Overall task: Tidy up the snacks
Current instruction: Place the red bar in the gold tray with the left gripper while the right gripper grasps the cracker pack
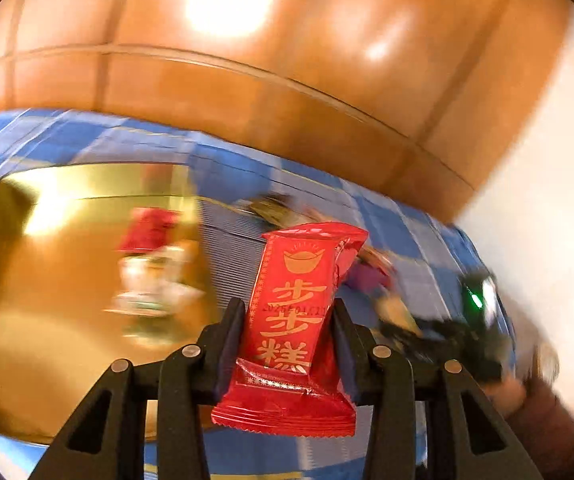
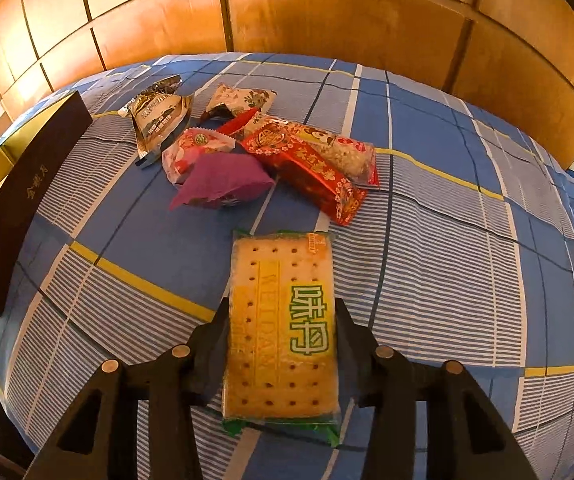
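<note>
left gripper (image 1: 289, 312): fingers clamped on red packet (image 1: 293, 320), held upright at lower centre, likely so it can drop into gold box (image 1: 67, 280) at left | right gripper (image 2: 283, 312): fingers closed on cracker pack (image 2: 283, 320), gripped by its long sides, lifted clear | snack pile (image 2: 255, 148) upper centre on blue bedsheet (image 2: 447, 260), unsorted
</note>
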Action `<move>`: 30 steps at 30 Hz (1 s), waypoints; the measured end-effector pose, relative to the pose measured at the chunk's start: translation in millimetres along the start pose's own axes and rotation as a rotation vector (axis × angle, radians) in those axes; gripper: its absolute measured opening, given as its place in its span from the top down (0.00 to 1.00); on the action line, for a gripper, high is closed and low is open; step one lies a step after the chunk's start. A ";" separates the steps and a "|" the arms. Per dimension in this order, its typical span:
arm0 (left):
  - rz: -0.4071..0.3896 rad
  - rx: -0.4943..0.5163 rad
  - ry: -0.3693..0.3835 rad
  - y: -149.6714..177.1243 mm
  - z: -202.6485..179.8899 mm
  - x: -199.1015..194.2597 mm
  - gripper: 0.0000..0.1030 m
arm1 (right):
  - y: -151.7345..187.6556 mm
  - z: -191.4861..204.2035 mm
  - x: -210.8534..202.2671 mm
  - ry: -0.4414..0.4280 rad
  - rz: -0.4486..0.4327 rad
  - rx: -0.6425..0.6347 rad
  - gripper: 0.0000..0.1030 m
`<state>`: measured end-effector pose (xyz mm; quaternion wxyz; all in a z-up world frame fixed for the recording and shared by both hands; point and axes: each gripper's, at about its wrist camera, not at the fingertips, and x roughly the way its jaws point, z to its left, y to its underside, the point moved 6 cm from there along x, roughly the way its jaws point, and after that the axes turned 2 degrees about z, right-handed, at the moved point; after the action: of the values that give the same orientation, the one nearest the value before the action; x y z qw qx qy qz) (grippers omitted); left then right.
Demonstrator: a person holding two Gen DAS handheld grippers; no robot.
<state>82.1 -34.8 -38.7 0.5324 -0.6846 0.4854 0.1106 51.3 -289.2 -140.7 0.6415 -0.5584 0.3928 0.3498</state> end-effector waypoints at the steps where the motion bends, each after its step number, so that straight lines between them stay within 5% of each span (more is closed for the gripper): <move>1: -0.004 -0.012 -0.010 -2.0 9.8 -2.0 0.58 | -0.3 0.2 -0.5 0.001 -0.003 -0.001 0.54; 12: 0.053 -0.039 -0.135 17.6 73.5 14.2 0.55 | -1.0 0.0 -2.5 0.004 -0.015 0.005 0.54; 25: 0.122 -0.036 -0.089 45.2 62.5 27.1 0.51 | -1.6 0.8 -2.5 0.016 -0.014 0.003 0.54; 30: 0.091 -0.028 -0.151 42.8 57.7 18.8 0.49 | -1.5 1.4 -3.0 0.024 -0.018 0.000 0.54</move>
<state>79.2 4.8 -101.5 0.5522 -0.6591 0.4729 0.1926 51.5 -288.0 -137.3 0.6398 -0.5661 0.3954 0.3374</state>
